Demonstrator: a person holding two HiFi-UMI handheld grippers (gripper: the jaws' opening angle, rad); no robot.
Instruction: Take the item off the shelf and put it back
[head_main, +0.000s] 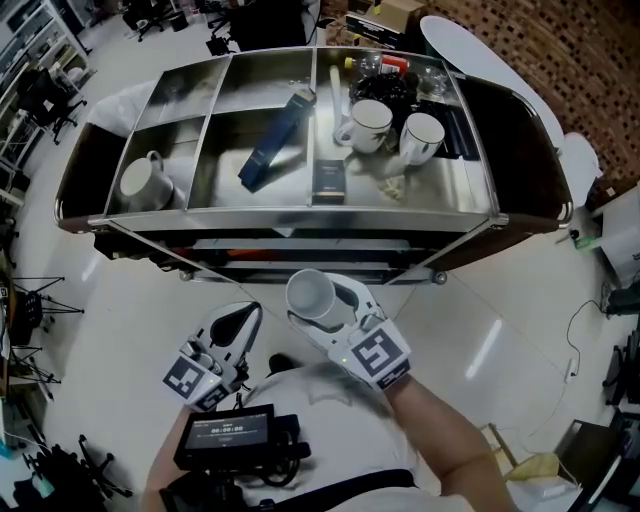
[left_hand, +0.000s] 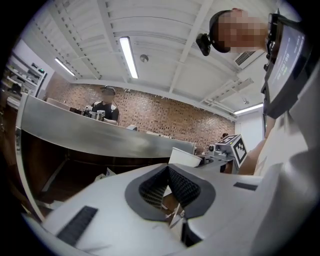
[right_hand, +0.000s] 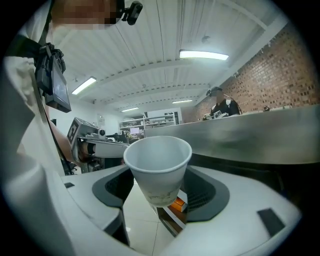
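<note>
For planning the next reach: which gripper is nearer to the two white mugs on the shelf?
Right. The right gripper, holding a paper cup, is in front of the white mugs; the left gripper is farther left and back.

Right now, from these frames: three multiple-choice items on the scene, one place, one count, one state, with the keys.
1. Where does the blue box lie?
A. On the floor
B. In the middle section of the steel shelf top
C. Under the shelf

2. How many white handled mugs stand on that top?
A. One
B. Three
C. Five

3. What state is the right gripper in?
A. Open and empty
B. Shut on a mug
C. Shut on a white paper cup

Key:
1 B: the head view shows it slanted between the two dividers.
2 B: one stands at the left and two at the right.
3 C: the right gripper view shows the cup clamped between the jaws.
</note>
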